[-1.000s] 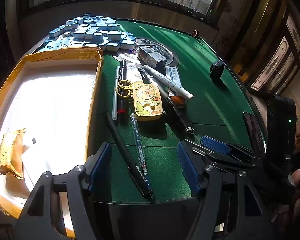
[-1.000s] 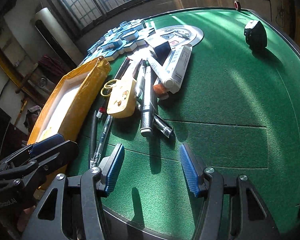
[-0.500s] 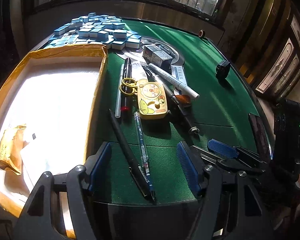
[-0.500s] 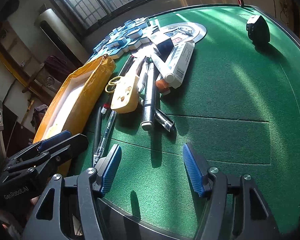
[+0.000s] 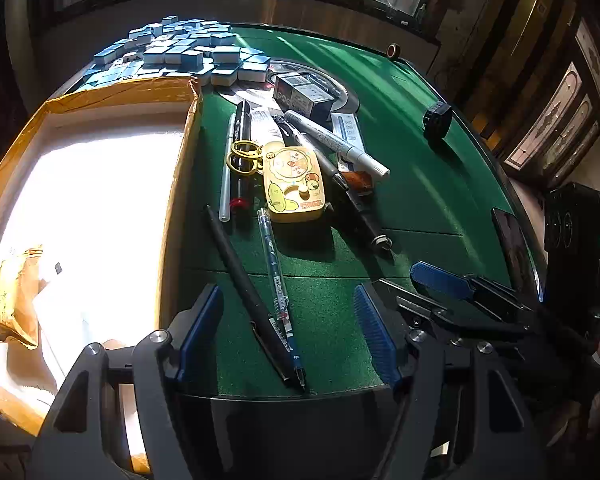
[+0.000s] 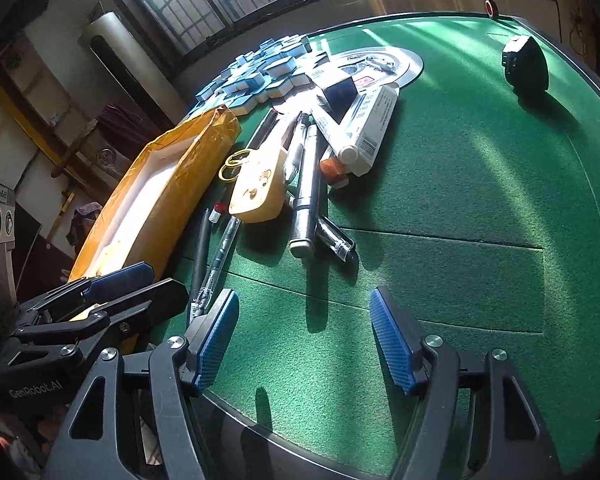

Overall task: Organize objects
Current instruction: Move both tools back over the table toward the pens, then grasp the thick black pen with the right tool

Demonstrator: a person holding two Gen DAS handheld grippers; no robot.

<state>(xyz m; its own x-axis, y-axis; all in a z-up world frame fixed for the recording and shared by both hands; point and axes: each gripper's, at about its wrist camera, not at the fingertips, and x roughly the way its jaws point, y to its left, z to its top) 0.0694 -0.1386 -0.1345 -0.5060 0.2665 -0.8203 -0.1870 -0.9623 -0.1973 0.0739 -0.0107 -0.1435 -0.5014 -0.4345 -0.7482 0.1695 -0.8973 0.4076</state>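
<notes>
A heap of stationery lies on the green felt table (image 5: 412, 184): a yellow cartoon case (image 5: 294, 182) with a ring, a white marker (image 5: 336, 142), a black pen (image 5: 244, 272) and a clear blue pen (image 5: 276, 276). My left gripper (image 5: 288, 300) hangs open over the tips of those two pens by the table's front edge, touching neither. In the right wrist view my right gripper (image 6: 302, 300) stands wide open above bare felt, nothing between its fingers. A silver marker (image 6: 306, 188) and the yellow case (image 6: 258, 190) lie just beyond it.
An open box wrapped in yellow tape (image 5: 180, 184) sits left of the heap, with a brown packet inside. Blue-and-white tiles (image 5: 180, 52) are piled at the back left. A small dark carton (image 5: 302, 96), a black round object (image 5: 437, 120) and a dark phone (image 5: 514, 248) also lie about.
My right gripper's jaws have spread slightly wider. Both views have shifted only a little; nothing on the table has moved.
</notes>
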